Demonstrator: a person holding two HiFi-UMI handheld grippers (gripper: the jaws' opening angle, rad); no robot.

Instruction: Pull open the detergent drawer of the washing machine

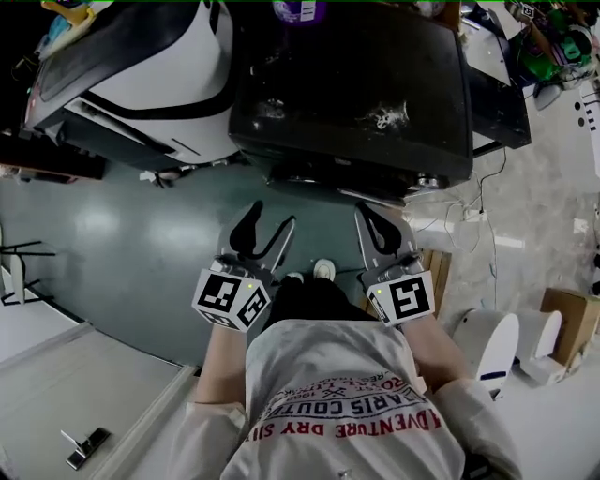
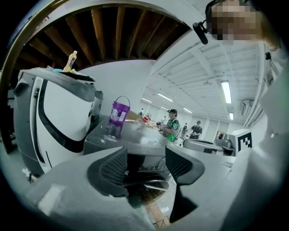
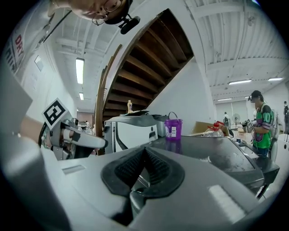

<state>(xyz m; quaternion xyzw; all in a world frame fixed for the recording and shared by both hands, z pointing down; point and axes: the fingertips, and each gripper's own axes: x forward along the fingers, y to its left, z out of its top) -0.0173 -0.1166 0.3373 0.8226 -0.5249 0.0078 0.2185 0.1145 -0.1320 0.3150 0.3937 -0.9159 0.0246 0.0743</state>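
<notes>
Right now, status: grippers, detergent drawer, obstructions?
Left gripper open, empty; right gripper shut, empty. Dark glossy-topped washing machine ahead, untouched; drawer not discernible. Purple bucket on top, nothing in the path.

Washing machine (image 1: 356,94) front squeezed to a thin dark strip beneath its top, drawer indistinguishable there, purple bucket (image 1: 298,9) cut by the upper edge, distant people (image 2: 172,127) too small to detail

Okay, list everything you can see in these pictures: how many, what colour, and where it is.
washing machine: one, dark top, straight ahead
bulky machine: one, white with black trim, left of the washing machine
bucket: one, purple, far edge of the washing machine's top
bottle: one, yellow, atop the bulky machine
cardboard box: one, brown, floor at right
left gripper: one, grey, jaws apart, empty
right gripper: one, grey, jaws together, empty
</notes>
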